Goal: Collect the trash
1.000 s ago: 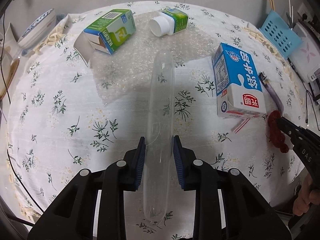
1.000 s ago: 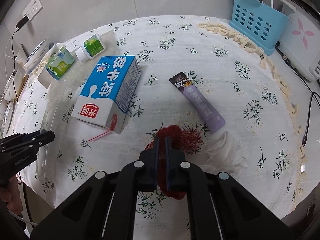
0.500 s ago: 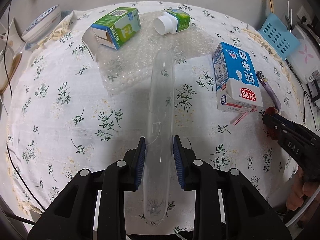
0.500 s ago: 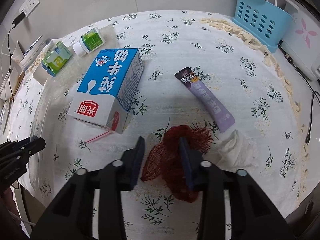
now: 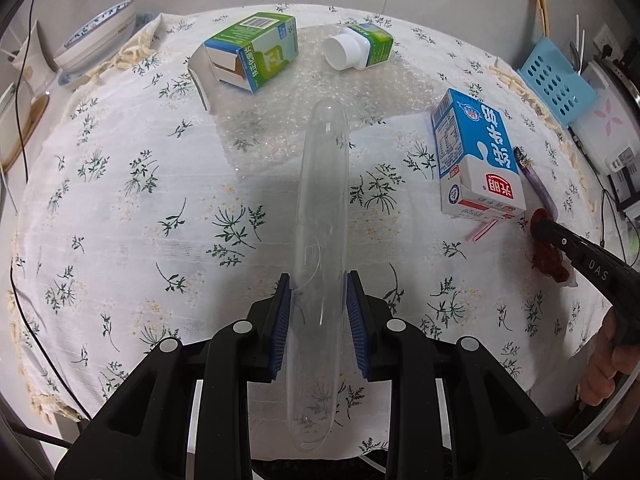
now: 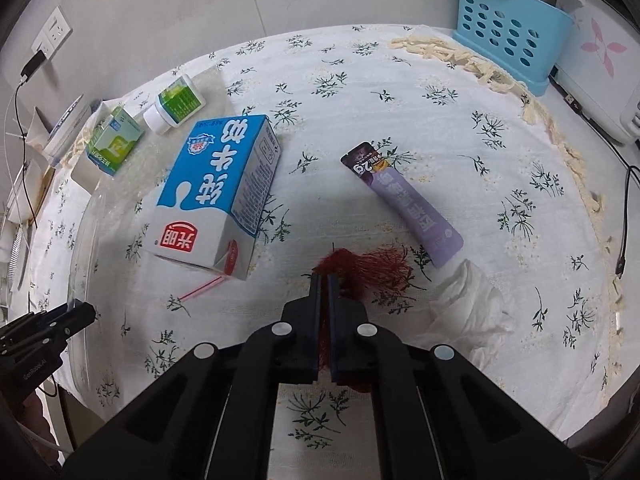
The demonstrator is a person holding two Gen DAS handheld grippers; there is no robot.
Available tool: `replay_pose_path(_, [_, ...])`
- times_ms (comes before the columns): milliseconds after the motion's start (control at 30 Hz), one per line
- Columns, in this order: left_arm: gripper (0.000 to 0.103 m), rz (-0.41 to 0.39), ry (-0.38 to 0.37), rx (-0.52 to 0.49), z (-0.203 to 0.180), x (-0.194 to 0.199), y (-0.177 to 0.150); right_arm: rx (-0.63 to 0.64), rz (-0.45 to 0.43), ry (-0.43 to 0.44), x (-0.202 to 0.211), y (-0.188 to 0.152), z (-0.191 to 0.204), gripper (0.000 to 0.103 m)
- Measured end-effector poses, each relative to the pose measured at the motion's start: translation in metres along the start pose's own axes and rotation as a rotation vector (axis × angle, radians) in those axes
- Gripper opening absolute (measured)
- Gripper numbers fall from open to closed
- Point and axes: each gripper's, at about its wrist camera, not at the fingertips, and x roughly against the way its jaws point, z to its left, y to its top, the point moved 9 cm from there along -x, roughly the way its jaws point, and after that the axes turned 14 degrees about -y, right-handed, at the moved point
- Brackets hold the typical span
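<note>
My left gripper [image 5: 319, 292] is shut on the rim of a clear plastic tray [image 5: 322, 208], held edge-on above the flowered tablecloth. My right gripper [image 6: 324, 280] is shut on a red mesh net [image 6: 372, 264] that lies on the cloth; it also shows in the left wrist view [image 5: 546, 254]. A blue and white milk carton [image 6: 218, 192] lies left of the net, with a pink straw [image 6: 202, 289] beside it. A purple sachet [image 6: 404, 200] and a crumpled white tissue [image 6: 468, 300] lie to the right of the net.
A green box [image 5: 256, 54] and a green bottle with a white cap [image 5: 358, 50] lie on bubble wrap [image 5: 304, 104] at the far side. A blue perforated basket [image 6: 508, 28] and a white appliance [image 6: 600, 64] stand at the back right. The table edge is close below both grippers.
My right gripper opened half a second ago and has now shut on the red net again. The left gripper has drifted a little with the tray still in its grip.
</note>
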Motion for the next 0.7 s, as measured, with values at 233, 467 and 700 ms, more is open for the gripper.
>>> replay_pose_path(233, [0.027,-0.008,-0.009,-0.014,-0.003,0.008,-0.003,-0.001,-0.031,-0.01,0.019,-0.003,0.003,0.002])
replay_pose_path(467, [0.027,-0.024,-0.02,-0.027,-0.005,0.022,-0.007,0.003,-0.07,-0.014,0.046,-0.005,0.008,0.002])
replay_pose_path(700, [0.027,-0.044,-0.028,-0.03,-0.003,0.039,-0.014,0.013,-0.099,-0.003,0.072,-0.01,0.018,0.002])
